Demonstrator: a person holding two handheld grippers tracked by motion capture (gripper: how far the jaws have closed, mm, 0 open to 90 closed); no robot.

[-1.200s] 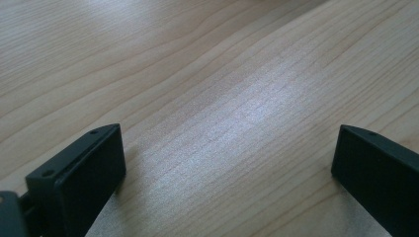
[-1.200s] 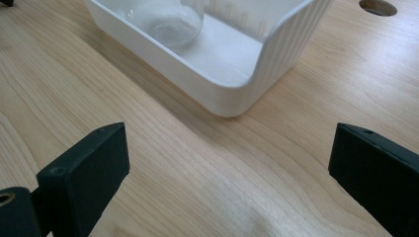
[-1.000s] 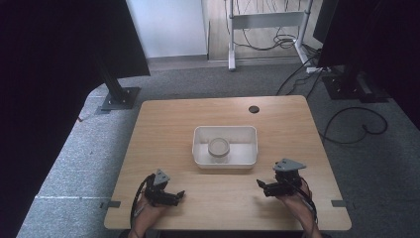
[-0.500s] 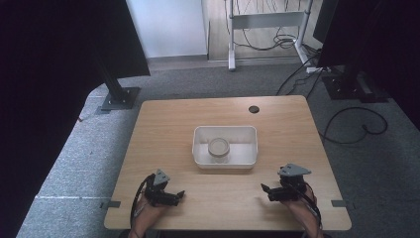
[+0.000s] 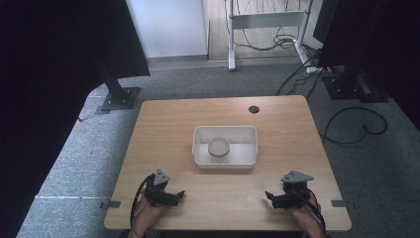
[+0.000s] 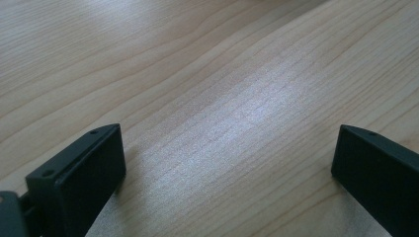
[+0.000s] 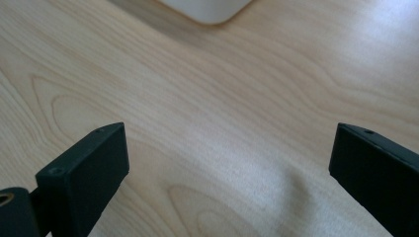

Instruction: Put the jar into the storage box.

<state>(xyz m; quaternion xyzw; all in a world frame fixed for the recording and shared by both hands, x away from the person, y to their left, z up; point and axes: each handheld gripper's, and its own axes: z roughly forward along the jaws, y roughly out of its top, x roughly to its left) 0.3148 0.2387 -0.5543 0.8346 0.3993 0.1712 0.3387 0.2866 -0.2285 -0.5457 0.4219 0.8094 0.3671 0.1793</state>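
Left gripper (image 5: 171,196): jaws spread wide, nothing between them, bare worktop (image 6: 237,98) grain ahead. Right gripper (image 5: 277,197): jaws likewise wide and empty, resting low over the worktop near its front edge.

Ahead of the right jaws and to their left: rounded corner of the white tray (image 7: 207,10), well apart from the jaw tips. From the high view, tray (image 5: 250,130) set at mid-worktop, beyond and between both grippers. Inside it, nearer its front wall: small round container (image 5: 218,148), upright, pale, apparently lidded or capped; material not discernible.

Handling estimate: container probably light and rigid, smooth sides possibly slippery. Recommended hold: across the round body from above, jaws on opposite sides, clear of the tray wall. Tray probably light, thin-walled plastic; liable to slide if nudged. Recommended hold: one rim, pinched over the wall.
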